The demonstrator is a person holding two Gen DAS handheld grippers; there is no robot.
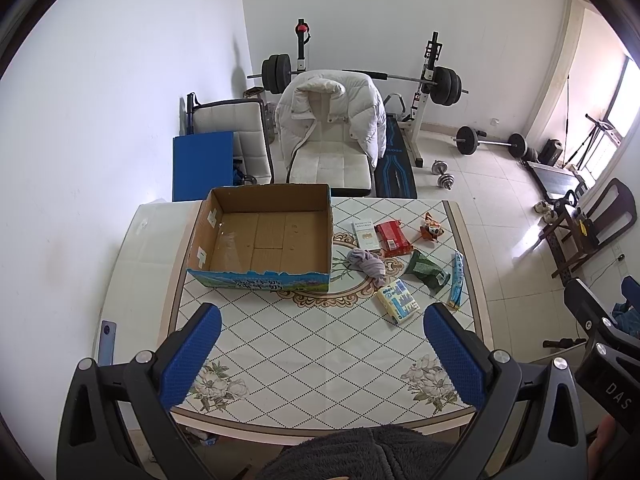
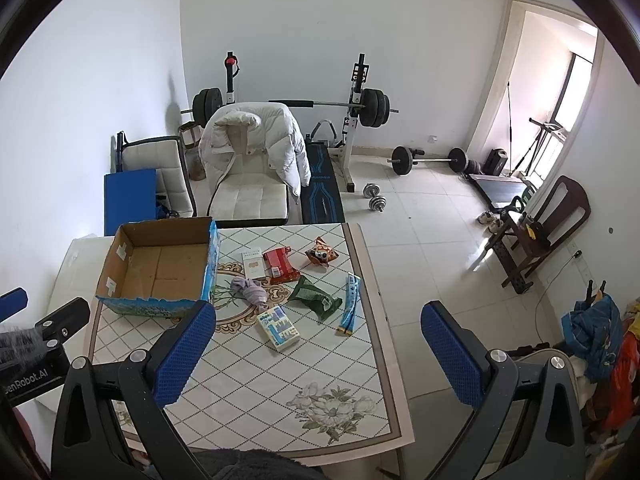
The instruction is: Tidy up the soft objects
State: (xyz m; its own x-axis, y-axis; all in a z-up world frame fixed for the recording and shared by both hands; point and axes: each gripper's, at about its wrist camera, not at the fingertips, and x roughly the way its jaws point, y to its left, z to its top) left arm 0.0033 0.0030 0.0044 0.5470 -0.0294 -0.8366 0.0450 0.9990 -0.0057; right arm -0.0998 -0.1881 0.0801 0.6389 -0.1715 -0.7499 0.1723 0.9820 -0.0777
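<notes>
An empty open cardboard box (image 1: 264,240) (image 2: 160,268) stands at the table's far left. Right of it lie a crumpled grey-purple cloth (image 1: 366,262) (image 2: 250,290), a white packet (image 1: 366,234), a red packet (image 1: 394,238) (image 2: 280,266), an orange snack bag (image 1: 430,230) (image 2: 322,256), a green bag (image 1: 426,272) (image 2: 318,298), a blue-white tissue pack (image 1: 398,300) (image 2: 278,328) and a thin blue stick packet (image 1: 456,280) (image 2: 350,306). My left gripper (image 1: 322,354) is open and empty above the table's near part. My right gripper (image 2: 318,354) is open and empty above the near right edge.
The table (image 1: 320,360) (image 2: 260,376) has a diamond-pattern cloth. Behind it stands a white chair with a white puffer jacket (image 1: 332,120) (image 2: 256,148). A barbell rack, dumbbells and a dark wooden chair (image 2: 552,224) stand on the tiled floor.
</notes>
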